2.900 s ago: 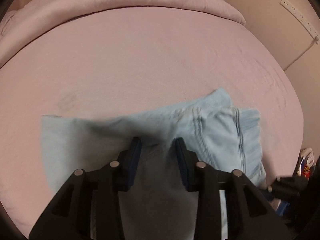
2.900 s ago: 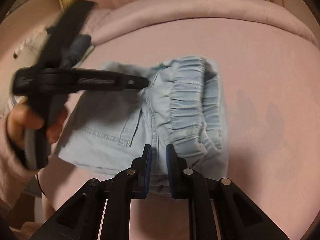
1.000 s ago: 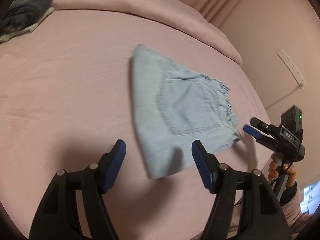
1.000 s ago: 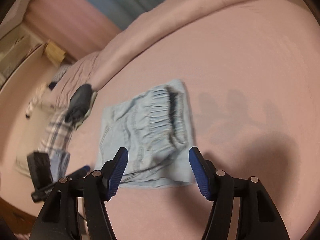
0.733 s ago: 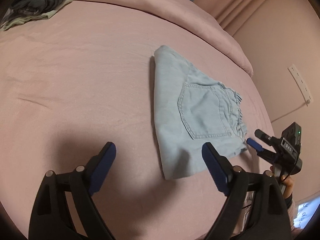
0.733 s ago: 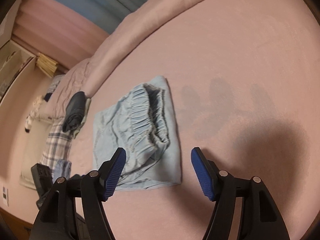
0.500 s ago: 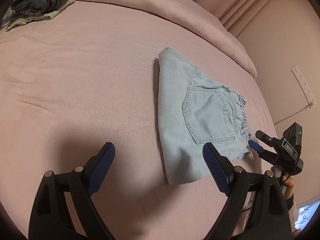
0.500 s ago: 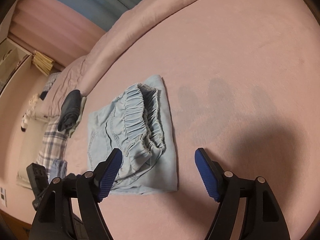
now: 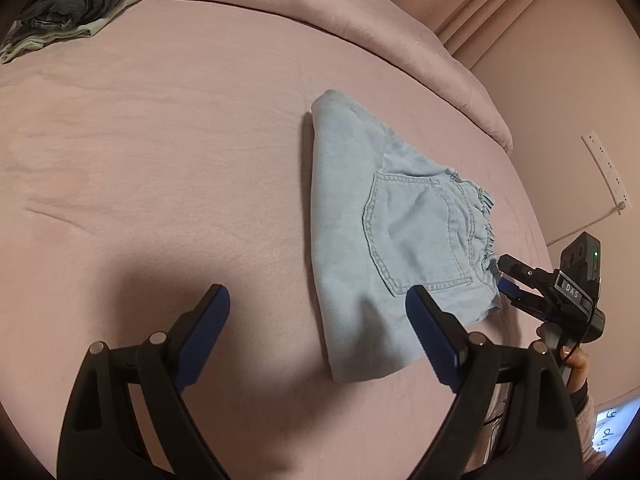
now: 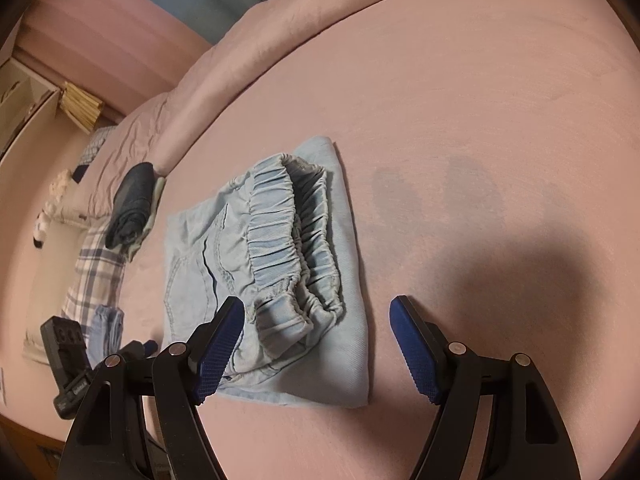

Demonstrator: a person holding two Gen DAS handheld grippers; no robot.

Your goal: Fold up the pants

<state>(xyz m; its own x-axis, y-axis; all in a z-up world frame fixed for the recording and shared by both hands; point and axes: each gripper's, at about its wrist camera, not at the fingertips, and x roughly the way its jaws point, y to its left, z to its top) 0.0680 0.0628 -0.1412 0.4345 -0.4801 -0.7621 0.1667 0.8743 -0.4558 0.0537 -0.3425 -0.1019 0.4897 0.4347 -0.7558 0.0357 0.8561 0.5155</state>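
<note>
Currently pants (image 9: 380,236) lying folded on bed (image 9: 160,160), right of frame centre. Left claw (image 9: 316,312), right claw (image 10: 316,334) both hovering spread, empty. Soft, light denim; likely pinching at elastic waistband (image 10: 296,232).

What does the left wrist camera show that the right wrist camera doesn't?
Only the left wrist view shows the back pocket face-on and the wall power strip. Only the right wrist view shows the gathered waistband, the plaid cloth and the shelf. Both show the folded pants on the pink bed, the dark clothes pile, and both tools open: left tool, right tool.
</note>
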